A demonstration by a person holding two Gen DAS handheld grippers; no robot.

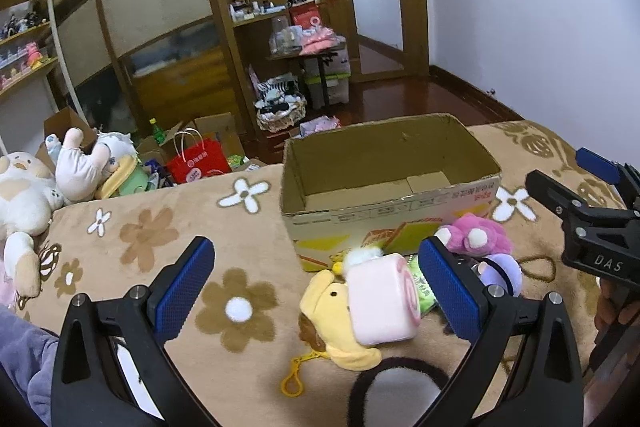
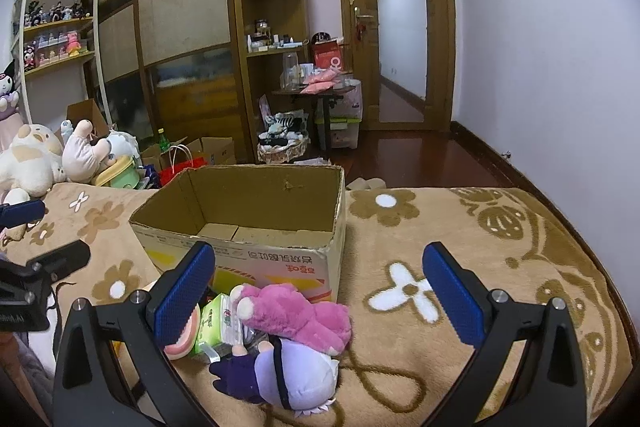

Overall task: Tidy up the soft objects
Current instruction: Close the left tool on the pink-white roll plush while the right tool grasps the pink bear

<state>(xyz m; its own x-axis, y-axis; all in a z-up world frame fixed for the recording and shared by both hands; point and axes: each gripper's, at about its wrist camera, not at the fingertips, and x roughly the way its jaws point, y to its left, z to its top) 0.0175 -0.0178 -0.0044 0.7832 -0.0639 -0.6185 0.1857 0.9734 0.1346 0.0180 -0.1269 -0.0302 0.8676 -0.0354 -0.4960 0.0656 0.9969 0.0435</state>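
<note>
An open, empty cardboard box point(image 1: 384, 163) point(image 2: 248, 211) stands on the flowered brown blanket. In front of it lie small soft toys: a yellow plush with a pink roll point(image 1: 372, 303), a pink bear point(image 1: 478, 235) point(image 2: 296, 315), a purple doll point(image 1: 504, 273) point(image 2: 292, 375) and a green tissue pack point(image 2: 214, 323). A black fuzzy headband point(image 1: 396, 379) lies nearest. My left gripper point(image 1: 320, 287) is open above the yellow plush. My right gripper point(image 2: 320, 291) is open above the pink bear and shows at the right in the left wrist view point(image 1: 580, 187).
Larger plush toys point(image 1: 36, 187) point(image 2: 44, 159) are piled at the blanket's left edge. Beyond the bed are a wooden wardrobe, shelves point(image 2: 272, 27), a red bag point(image 1: 198, 161), floor clutter, a small table point(image 2: 320, 95) and a door point(image 2: 400, 27).
</note>
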